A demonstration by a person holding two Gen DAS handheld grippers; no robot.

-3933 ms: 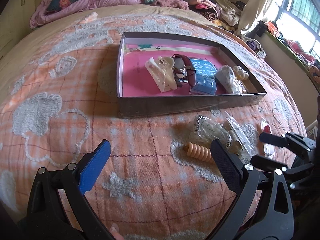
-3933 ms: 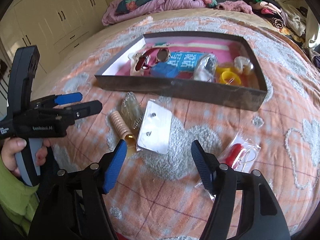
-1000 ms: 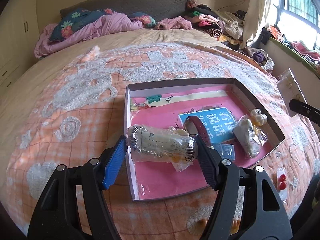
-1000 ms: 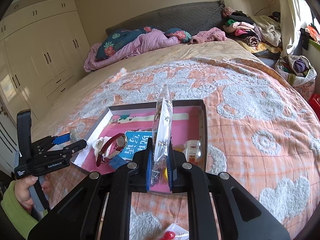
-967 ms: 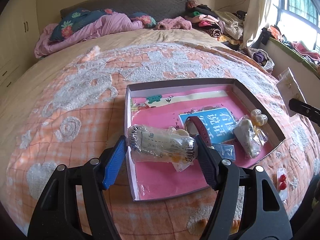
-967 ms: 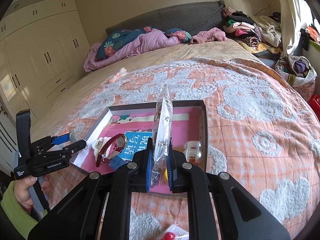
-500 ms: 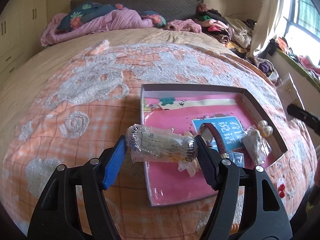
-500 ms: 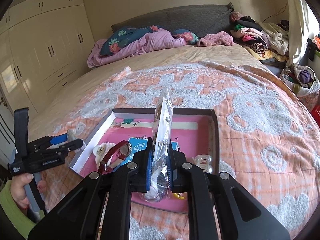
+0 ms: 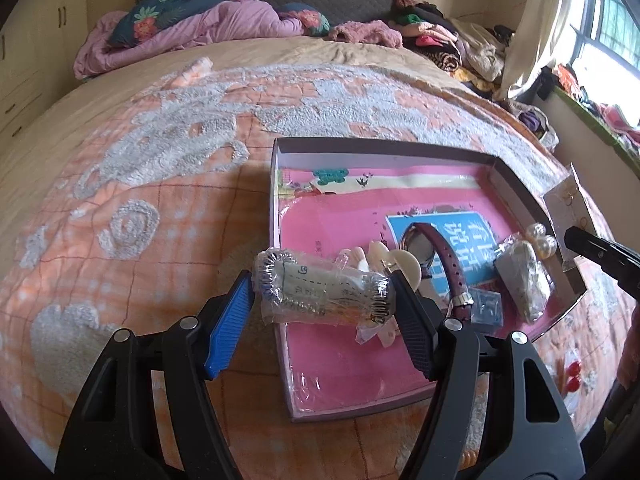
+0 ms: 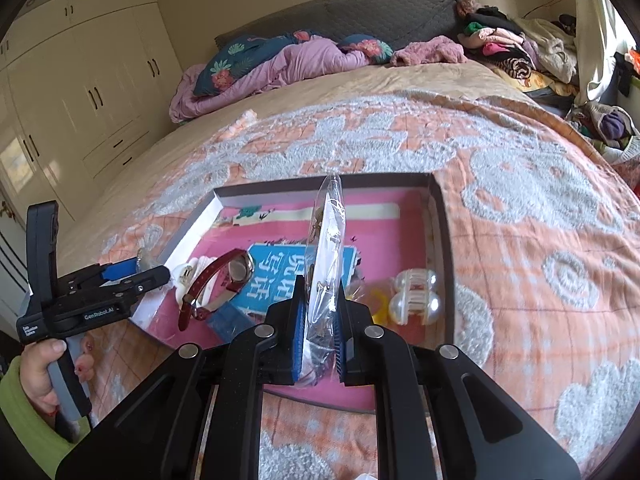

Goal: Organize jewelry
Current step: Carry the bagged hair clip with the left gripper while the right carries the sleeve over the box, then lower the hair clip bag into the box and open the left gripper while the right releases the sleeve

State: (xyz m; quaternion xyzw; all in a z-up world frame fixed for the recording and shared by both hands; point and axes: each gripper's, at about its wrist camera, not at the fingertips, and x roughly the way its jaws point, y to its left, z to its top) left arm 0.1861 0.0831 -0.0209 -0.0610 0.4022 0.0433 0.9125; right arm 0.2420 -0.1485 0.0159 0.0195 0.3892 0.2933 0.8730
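Note:
My left gripper (image 9: 322, 294) is shut on a clear plastic packet with metal hair combs at both ends (image 9: 322, 290), held crosswise over the left rim of the shallow grey box with a pink floor (image 9: 384, 148). My right gripper (image 10: 320, 320) is shut on a flat clear bag holding an earring card (image 10: 326, 236), standing upright above the box (image 10: 320, 182). Inside the box lie a maroon-strapped watch (image 9: 440, 256), a cream hair claw (image 9: 404, 264), a blue card (image 9: 460, 226), a wrapped bundle (image 9: 520, 276) and a pearly clip (image 9: 540, 238).
An orange-and-white patterned blanket (image 9: 160, 200) covers the bed. A small bag with red beads (image 9: 574, 374) lies right of the box. Crumpled bedding (image 9: 192, 28) and piled clothes (image 9: 448, 48) sit at the far end. White wardrobes (image 10: 80, 80) stand at left; a hand in a green sleeve (image 10: 28, 384) holds the left gripper.
Both grippers have sunk a little toward the box with their loads still gripped. In the left wrist view the box has slid right; in the right wrist view it looms larger and closer.

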